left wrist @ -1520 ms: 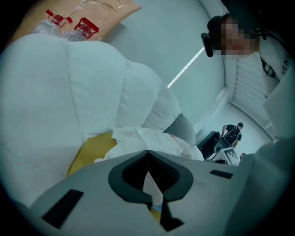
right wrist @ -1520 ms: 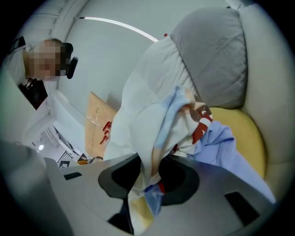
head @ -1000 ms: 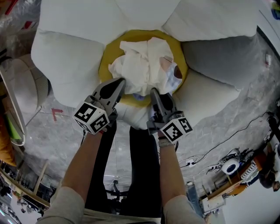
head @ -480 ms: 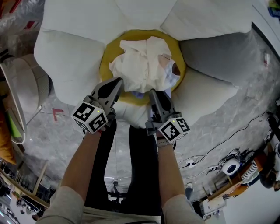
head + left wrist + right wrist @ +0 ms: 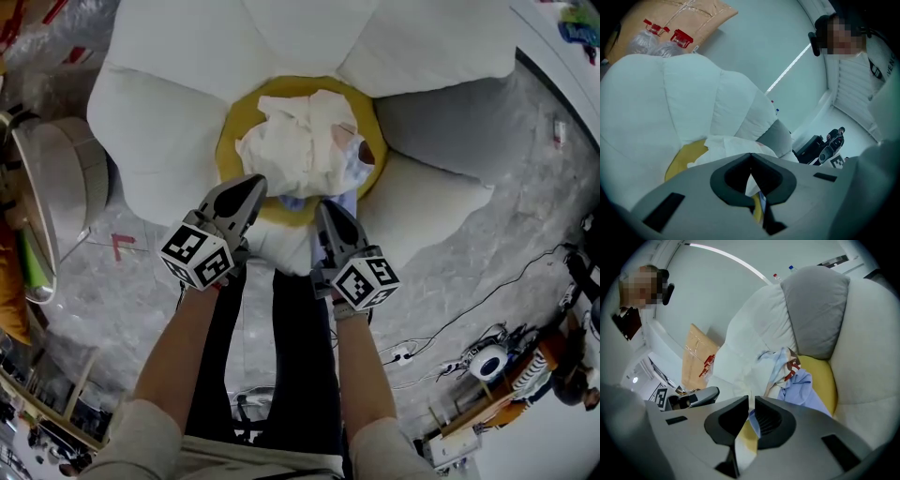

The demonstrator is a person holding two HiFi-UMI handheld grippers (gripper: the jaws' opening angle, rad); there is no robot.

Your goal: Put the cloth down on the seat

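Observation:
A crumpled white cloth (image 5: pixel 300 155) with a blue and patterned part lies on the round yellow seat (image 5: pixel 230 150) of a flower-shaped chair. In the left gripper view the cloth (image 5: pixel 731 147) rests on the seat (image 5: pixel 686 157) just beyond the jaws. In the right gripper view its blue part (image 5: pixel 787 376) lies on the seat (image 5: pixel 820 376). My left gripper (image 5: pixel 255 183) is at the seat's front edge, its tips (image 5: pixel 751 157) touching with nothing held. My right gripper (image 5: pixel 322 208) hovers beside the blue edge. Its jaws (image 5: pixel 751 401) are closing to a narrow gap with nothing between them.
White petal cushions (image 5: pixel 159 141) and one grey petal (image 5: pixel 441 127) ring the seat. A pale chair (image 5: pixel 56 187) stands at the left. Cables and devices (image 5: pixel 487 361) lie on the floor at the lower right. My legs (image 5: pixel 291 356) are below the grippers. A brown package (image 5: pixel 679 18) sits behind the chair.
Both grippers have drawn back slightly from the cloth toward the seat's front edge. The cloth stays on the seat.

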